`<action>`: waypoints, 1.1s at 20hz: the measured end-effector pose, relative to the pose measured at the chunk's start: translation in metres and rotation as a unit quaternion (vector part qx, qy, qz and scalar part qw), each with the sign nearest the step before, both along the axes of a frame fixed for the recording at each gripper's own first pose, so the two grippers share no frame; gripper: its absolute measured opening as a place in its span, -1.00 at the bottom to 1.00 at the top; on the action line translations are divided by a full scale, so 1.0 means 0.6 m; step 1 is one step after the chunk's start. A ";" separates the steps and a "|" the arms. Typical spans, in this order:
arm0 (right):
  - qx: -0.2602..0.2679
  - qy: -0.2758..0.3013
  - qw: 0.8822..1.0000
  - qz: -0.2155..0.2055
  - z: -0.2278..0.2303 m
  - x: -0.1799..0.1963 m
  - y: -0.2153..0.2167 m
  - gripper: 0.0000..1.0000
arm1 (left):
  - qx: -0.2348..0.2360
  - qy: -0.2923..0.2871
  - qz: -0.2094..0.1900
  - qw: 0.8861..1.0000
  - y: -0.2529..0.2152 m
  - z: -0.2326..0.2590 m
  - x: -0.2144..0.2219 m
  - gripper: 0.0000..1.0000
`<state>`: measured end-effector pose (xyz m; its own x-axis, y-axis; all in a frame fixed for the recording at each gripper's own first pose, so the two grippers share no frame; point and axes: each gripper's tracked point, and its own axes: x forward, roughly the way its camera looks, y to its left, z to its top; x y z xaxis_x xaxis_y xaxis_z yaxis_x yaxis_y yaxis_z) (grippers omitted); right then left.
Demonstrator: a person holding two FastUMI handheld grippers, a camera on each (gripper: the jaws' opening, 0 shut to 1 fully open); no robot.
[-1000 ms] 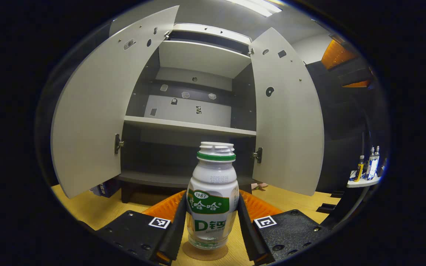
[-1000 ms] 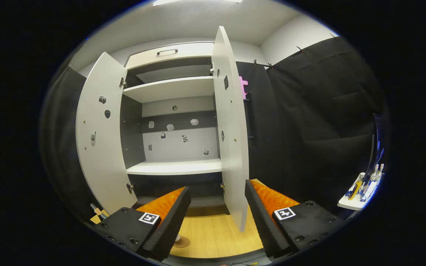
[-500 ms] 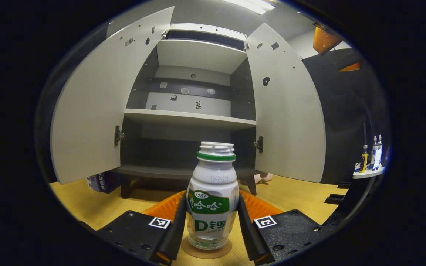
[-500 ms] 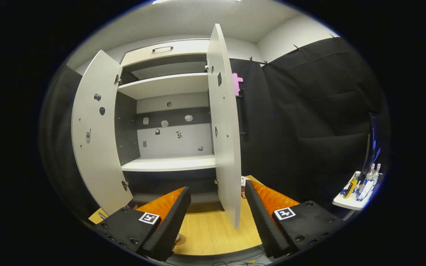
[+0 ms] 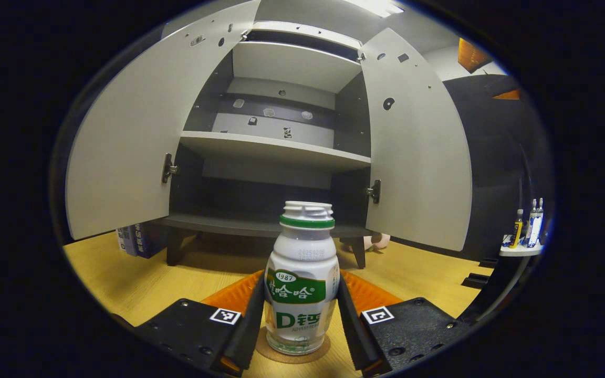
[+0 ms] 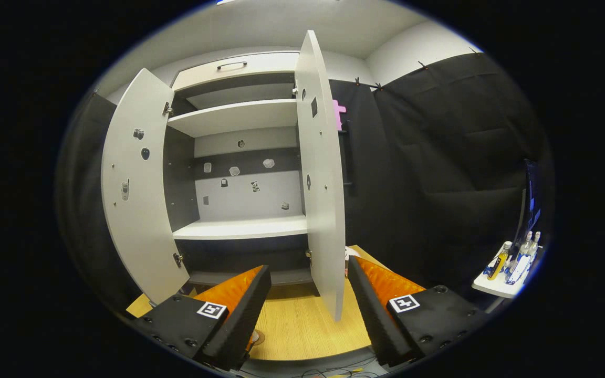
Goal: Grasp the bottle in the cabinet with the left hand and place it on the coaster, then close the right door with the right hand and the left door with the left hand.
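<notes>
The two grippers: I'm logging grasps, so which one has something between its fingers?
The left gripper: its fingers press both sides of the white bottle with the green band over the round coaster. The right gripper is open, holding nothing.

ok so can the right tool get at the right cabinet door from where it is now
Probably yes. In the right gripper view the right tool is open, and the right cabinet door stands edge-on just ahead between its fingers, with nothing between them. The left tool is clamped on the bottle.

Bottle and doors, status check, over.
Left tool shut on bottle, bottle over the coaster. Right tool open, empty, facing right door edge-on. Both doors open; left door untouched.
</notes>
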<state>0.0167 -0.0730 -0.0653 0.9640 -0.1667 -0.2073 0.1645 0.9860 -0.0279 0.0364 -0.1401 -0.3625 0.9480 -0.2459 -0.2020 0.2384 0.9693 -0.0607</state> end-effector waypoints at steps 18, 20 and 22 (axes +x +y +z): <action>0.015 -0.029 0.999 0.011 0.029 0.013 0.001 0.94 | -0.020 -0.004 0.016 1.000 0.043 0.163 -0.024 0.91; 0.017 -0.027 0.999 0.009 0.036 0.015 -0.010 0.94 | -0.024 -0.010 0.033 0.999 0.060 0.218 -0.015 0.91; 0.021 -0.033 0.999 0.010 0.052 0.018 -0.028 0.94 | -0.025 -0.014 0.058 0.998 0.081 0.270 -0.004 0.90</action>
<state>0.0276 -0.0898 -0.0343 0.9787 -0.1408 -0.1491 0.1458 0.9890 0.0235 0.0341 -0.0914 -0.2002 0.9759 -0.1422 -0.1657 0.1261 0.9866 -0.1038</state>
